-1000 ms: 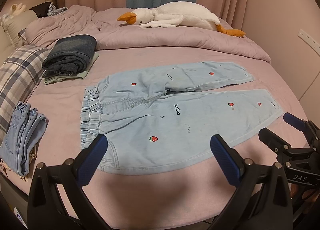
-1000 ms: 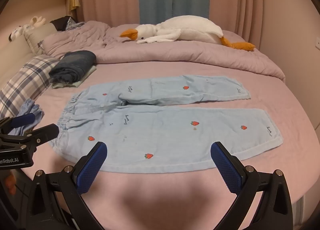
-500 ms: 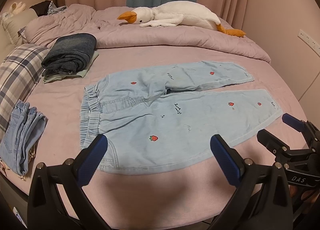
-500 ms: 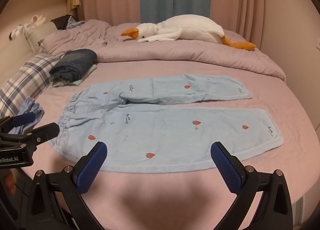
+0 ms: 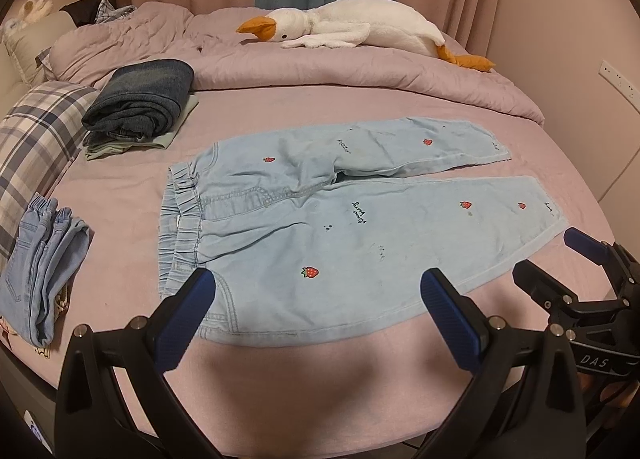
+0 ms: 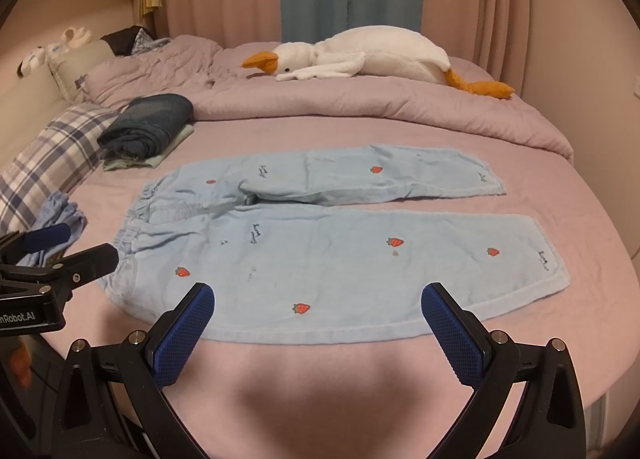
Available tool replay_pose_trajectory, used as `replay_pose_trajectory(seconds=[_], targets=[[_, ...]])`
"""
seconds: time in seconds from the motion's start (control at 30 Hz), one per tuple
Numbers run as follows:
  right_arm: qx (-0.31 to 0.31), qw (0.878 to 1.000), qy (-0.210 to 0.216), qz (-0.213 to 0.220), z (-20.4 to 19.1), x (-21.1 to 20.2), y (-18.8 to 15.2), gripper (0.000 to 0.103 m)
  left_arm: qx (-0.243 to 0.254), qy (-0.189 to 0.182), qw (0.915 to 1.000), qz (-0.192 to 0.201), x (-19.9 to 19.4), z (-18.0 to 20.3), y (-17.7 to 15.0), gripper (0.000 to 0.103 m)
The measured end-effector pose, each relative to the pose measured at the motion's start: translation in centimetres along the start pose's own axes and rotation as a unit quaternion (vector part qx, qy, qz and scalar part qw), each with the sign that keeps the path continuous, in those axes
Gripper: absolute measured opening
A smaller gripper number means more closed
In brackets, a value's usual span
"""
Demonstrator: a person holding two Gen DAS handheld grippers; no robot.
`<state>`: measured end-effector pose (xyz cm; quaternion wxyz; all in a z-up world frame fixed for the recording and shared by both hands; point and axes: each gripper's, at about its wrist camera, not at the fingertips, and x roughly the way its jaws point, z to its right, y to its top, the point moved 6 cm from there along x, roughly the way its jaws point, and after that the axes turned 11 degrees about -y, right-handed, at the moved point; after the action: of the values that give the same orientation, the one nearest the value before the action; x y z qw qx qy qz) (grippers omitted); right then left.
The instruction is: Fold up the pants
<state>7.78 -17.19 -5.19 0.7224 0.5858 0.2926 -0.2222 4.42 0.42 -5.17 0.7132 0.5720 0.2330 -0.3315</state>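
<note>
Both claws, left gripper [image 5: 316, 299] and right gripper [image 6: 318, 311], wide open and empty; pants [image 5: 340, 227] thin, floppy, light — best pinched at waistband and hem of near leg.

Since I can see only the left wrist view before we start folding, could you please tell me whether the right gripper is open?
Observer: Yes. The right gripper is wide open and empty, just short of the near edge of the pants.
Operator: Thanks. How does my left gripper look from that side?
Observer: The left gripper hangs open beside the near end of the waistband; I cannot tell whether it touches.
</note>
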Motion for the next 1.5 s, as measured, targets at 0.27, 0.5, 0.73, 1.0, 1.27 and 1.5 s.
replay_pose_trajectory(seconds=[0.27, 0.5, 0.73, 1.0, 1.27, 1.5], targets=[[-0.019, 1.0, 0.018, 0.0, -1.6, 1.6, -0.7, 0.103, -0.145, -0.046, 0.9864, -0.061, 2.1, -4.9, -2.7, 0.103], [-0.119, 0.992, 0.021, -0.033, -4.9, 3.7, -3.9, 0.103, -0.265, -0.024, 0.9599, -0.087, 2.4, -11.7, -7.0, 0.103], [-0.233, 0.971, 0.04, 0.034, -9.8, 4.9, -5.8, 0.103, -0.35, -0.056, 0.9348, -0.013, 4.2, -14.8, -8.0, 0.102], [-0.393, 0.909, 0.006, 0.14, -16.0, 5.7, -7.8, 0.077, -0.35, 0.007, 0.9358, 0.038, 5.1, -18.9, -5.2, 0.038], [-0.446, 0.883, 0.002, 0.145, -19.3, 5.5, -7.8, 0.017, -0.311, 0.007, 0.948, 0.069, 1.8, -19.6, -3.5, 0.015], [-0.427, 0.897, 0.028, 0.114, -20.5, 3.7, -8.4, 0.016, -0.266, 0.095, 0.9571, 0.063, 0.2, -22.2, -4.9, 0.005]])
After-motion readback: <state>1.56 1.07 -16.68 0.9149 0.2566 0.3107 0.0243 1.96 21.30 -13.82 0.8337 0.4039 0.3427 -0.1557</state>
